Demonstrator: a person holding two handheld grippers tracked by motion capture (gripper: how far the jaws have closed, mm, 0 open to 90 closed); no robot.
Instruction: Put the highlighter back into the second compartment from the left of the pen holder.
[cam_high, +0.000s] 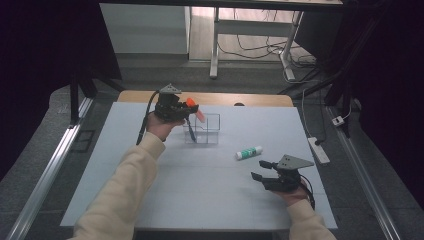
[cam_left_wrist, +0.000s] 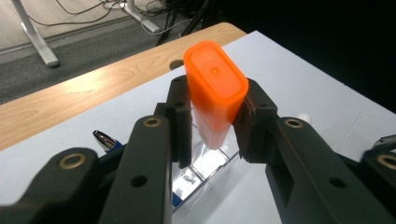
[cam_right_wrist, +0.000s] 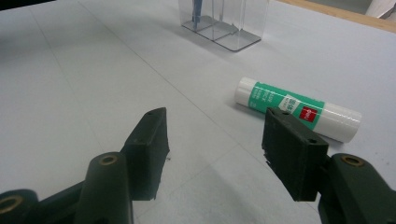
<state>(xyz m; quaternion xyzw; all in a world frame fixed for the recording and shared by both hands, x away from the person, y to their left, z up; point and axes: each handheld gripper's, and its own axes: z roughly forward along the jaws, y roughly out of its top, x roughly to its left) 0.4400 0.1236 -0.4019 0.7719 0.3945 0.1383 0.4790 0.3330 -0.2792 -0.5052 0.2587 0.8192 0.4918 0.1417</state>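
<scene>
My left gripper is shut on an orange-capped, translucent object, held above the clear plastic organizer near the table's far side. In the left gripper view the pads squeeze the object from both sides, with the organizer's compartments under it and a pen standing in one. My right gripper is open low over the table at the front right, nothing between its jaws. A white and green glue stick lies just beyond it, seen close past the right fingertip as the glue stick.
The grey mat covers a wooden table whose edge shows at the back. Desk legs and cables stand on the floor behind. A power strip lies off the table's right side.
</scene>
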